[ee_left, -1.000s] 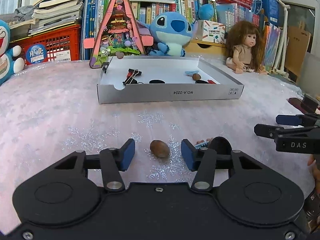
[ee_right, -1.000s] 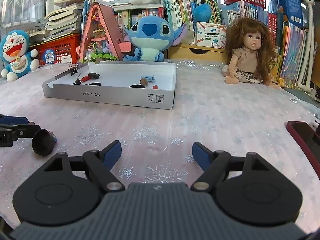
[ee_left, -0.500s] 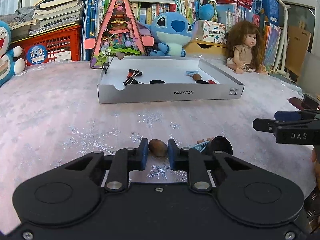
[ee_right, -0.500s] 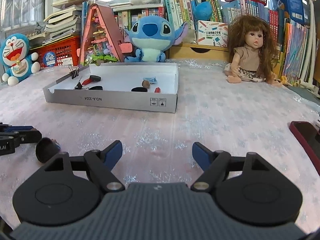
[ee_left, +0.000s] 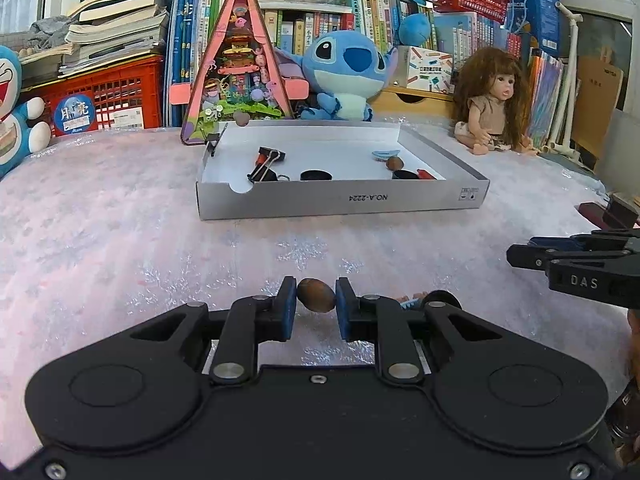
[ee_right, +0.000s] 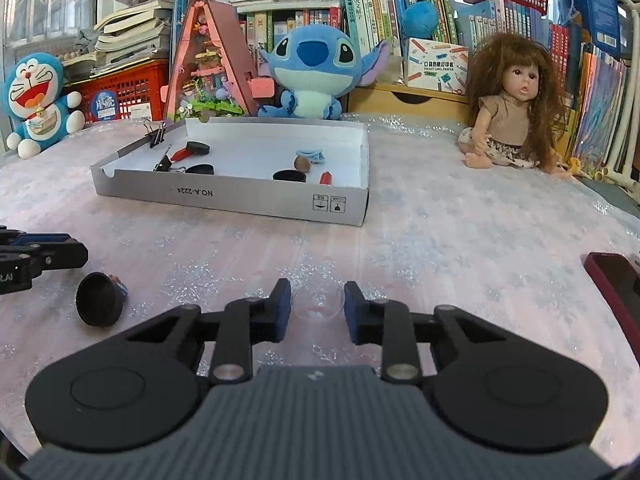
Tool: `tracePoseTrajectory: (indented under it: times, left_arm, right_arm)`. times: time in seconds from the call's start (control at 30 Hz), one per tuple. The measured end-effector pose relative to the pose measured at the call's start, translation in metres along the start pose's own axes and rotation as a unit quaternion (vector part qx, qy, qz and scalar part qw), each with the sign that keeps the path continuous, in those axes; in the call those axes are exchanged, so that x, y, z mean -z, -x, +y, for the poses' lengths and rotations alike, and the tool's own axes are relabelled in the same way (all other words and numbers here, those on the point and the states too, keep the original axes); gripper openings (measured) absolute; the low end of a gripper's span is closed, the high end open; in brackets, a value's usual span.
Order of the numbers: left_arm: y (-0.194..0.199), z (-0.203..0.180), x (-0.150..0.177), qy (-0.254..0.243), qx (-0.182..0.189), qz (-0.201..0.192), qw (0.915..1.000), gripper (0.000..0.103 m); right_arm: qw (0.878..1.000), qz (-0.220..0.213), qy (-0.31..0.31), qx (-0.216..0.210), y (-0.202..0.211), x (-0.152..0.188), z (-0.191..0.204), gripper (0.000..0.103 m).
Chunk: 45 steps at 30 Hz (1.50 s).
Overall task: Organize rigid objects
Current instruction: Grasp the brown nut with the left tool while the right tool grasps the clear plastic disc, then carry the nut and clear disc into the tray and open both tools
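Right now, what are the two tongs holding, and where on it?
Left tongs: shut on the brown nut, pads on its two ends. Right tongs: closing around a small clear cup; contact can't be confirmed.

Likely a child's room: crammed bookshelves (ee_right: 400, 12), plush toys (ee_right: 316, 68), doll (ee_right: 512, 108).

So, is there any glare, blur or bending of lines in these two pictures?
Left wrist view: sharp, no motion blur; the grey cardboard tray bows from the fisheye; the glittery pink tablecloth sparkles. Right wrist view: window light behind washes out the top; a small clear plastic cup between the closing right tongs is almost invisible; edges curve strongly.
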State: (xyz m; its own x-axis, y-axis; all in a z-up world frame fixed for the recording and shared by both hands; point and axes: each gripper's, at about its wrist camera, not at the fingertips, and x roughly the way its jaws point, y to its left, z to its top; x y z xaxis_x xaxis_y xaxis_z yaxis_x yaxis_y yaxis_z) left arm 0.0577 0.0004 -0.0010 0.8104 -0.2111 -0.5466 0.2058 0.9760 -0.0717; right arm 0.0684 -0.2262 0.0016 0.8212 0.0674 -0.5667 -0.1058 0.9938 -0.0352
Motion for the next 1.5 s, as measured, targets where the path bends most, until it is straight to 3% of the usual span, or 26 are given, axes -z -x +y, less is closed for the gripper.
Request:
tracePoseTrajectory:
  times: [0.4,0.83,1.07,1.3,1.5]
  left_arm:
    - [-0.007,0.011,-0.024,0.016,-0.007,-0.010,0.9998,0.019]
    - [-0.041,0.031,-0.080,0.033,-0.006,-0.029,0.9990,0.019]
    - [-0.097,0.034,-0.127,0.053,0.027,-0.013,0.9981,0.019]
    - [-0.156,0.022,-0.155,0.045,0.021,0.007,0.9988,0.019]
    - [-0.191,0.018,-0.159,0.047,0.007,0.033,0.9983,0.019]
  right_arm:
    - [1.000,-0.015,0.000,-0.010,-0.001,-0.016,0.002,0.034]
    - [0.999,-0.021,-0.020,-0.035,-0.036,-0.073,-0.008,0.034]
    - [0.996,0.009,-0.068,-0.048,-0.081,-0.119,-0.032,0.033]
    - [0.990,0.044,-0.120,-0.052,-0.132,-0.150,-0.045,0.033]
    - [0.988,0.073,-0.132,-0.036,-0.162,-0.149,-0.046,0.033]
